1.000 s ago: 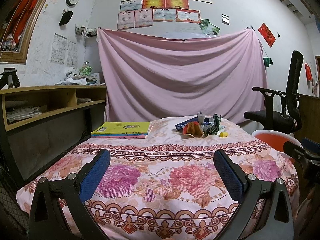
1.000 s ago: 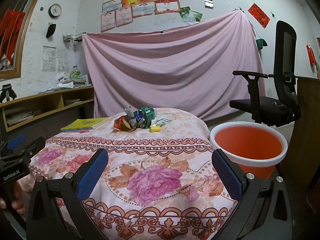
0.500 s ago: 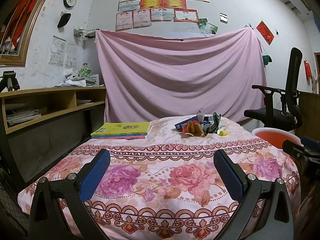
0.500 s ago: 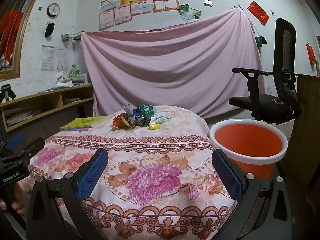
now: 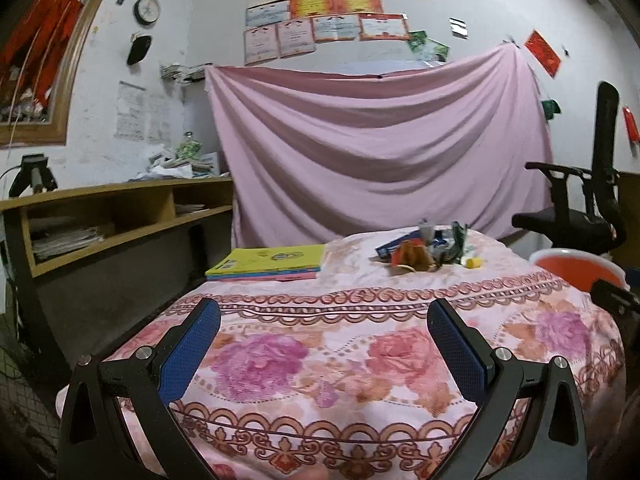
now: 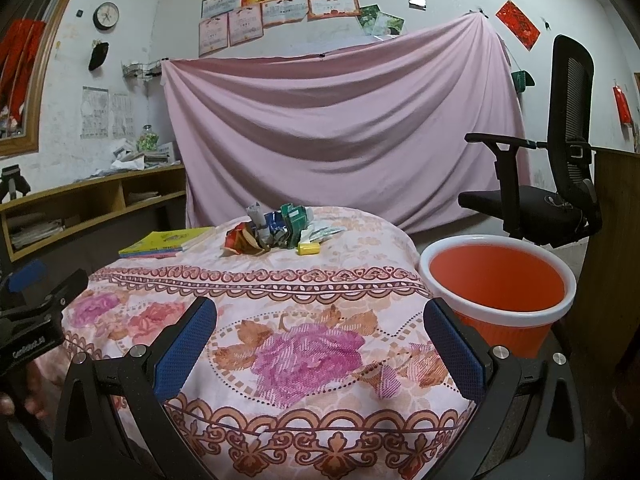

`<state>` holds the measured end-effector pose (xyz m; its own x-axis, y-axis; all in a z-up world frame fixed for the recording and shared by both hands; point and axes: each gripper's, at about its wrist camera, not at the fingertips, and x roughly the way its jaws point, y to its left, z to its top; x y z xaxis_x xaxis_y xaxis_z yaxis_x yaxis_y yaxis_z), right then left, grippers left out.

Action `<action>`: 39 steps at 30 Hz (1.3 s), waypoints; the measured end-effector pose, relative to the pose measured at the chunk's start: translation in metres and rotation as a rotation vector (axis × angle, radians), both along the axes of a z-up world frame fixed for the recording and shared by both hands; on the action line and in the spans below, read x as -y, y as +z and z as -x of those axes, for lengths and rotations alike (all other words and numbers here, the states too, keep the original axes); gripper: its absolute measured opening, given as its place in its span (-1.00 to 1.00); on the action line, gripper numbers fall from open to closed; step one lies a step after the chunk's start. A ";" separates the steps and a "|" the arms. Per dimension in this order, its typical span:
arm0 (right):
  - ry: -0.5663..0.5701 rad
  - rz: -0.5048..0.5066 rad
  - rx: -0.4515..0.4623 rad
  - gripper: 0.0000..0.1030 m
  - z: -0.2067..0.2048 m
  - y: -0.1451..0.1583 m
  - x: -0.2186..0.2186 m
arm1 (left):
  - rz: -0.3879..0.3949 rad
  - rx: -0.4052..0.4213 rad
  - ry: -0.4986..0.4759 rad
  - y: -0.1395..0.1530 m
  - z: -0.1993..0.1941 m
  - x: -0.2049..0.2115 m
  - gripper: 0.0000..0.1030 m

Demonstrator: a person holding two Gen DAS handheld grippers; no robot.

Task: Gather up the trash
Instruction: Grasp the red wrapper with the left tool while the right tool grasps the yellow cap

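A pile of crumpled wrappers and packets (image 5: 424, 246) (image 6: 276, 230) lies at the far end of the table with the floral cloth (image 5: 340, 320) (image 6: 300, 280). A small yellow piece (image 5: 473, 262) (image 6: 308, 247) sits at the pile's right. An orange bin with a white rim (image 6: 496, 280) (image 5: 576, 266) stands on the floor right of the table. My left gripper (image 5: 323, 344) hangs open over the near table edge, far short of the pile. Beside the bin, my right gripper (image 6: 320, 342) is open too, nothing between its fingers.
A stack of books with a yellow cover (image 5: 268, 266) (image 6: 168, 242) lies left of the pile. A wooden shelf unit (image 5: 112, 220) runs along the left wall. A black office chair (image 6: 552, 200) stands behind the bin. A pink sheet (image 5: 380, 152) hangs at the back.
Both views have shifted only slightly; the table and pile sit a little nearer and higher. Both grippers stay open and empty.
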<state>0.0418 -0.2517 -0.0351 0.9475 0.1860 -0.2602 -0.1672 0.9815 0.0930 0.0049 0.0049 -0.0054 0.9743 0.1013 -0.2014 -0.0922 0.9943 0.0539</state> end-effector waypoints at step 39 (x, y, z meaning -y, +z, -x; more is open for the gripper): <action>0.075 0.054 -0.082 0.94 -0.195 0.053 0.004 | 0.174 -0.219 -0.249 0.041 -0.217 0.015 0.96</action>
<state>0.2370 -0.2561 0.0180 0.9065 0.2394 -0.3478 -0.2345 0.9704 0.0568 0.2223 -0.0096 0.0355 0.8964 -0.1879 -0.4015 0.1489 0.9807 -0.1265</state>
